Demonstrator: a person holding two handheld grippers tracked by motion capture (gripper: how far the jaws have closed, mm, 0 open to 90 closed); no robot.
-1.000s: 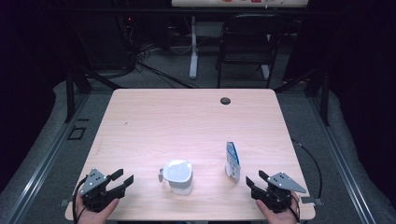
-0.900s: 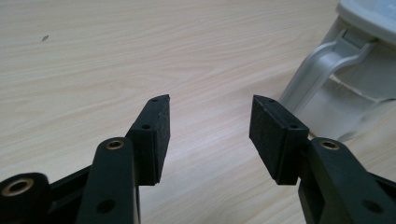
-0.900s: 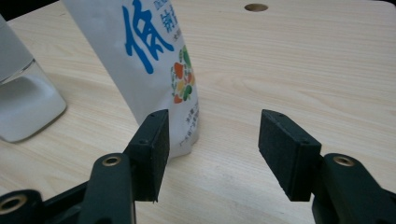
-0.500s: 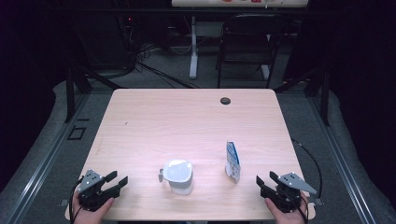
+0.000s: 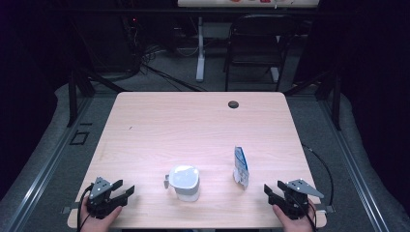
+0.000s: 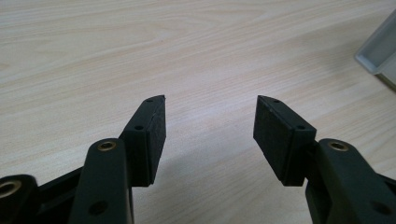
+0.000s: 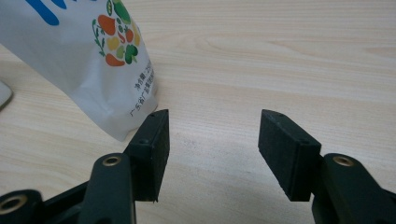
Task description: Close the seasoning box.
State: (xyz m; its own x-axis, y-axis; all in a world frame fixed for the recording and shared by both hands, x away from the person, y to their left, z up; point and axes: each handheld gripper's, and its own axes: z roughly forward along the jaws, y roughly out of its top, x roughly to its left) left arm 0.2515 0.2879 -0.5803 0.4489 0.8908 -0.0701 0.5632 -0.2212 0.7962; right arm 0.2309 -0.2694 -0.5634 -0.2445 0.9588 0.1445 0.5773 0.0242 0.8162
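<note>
Left gripper (image 5: 118, 194): we see it low at the table's near left corner, jaws spread wide with bare wood between them; they have just been opening. Against the earlier high view it has drawn back towards the near edge.
Table (image 5: 193, 125): light wood, a dark grommet (image 5: 233, 104) near its far edge.
White container (image 5: 184, 182): upright near the front edge, between the two grippers, untouched; we take it for a small lidded jug with a handle on its left, though the high view is too coarse to be sure. Its grey corner (image 6: 376, 51) shows in the left gripper view.
Pouch (image 5: 240, 166): a white stand-up bag with blue lettering and a printed vegetable motif (image 7: 119, 28), upright, just right of the container, and just beside the right gripper's left jaw, apparently apart from it.
Right gripper (image 5: 274, 192): at the near right corner, jaws apart and empty; it too has drawn back.
Progress: we judge nothing yet grasped; both items stand where they stood earlier, so all handling remains.
</note>
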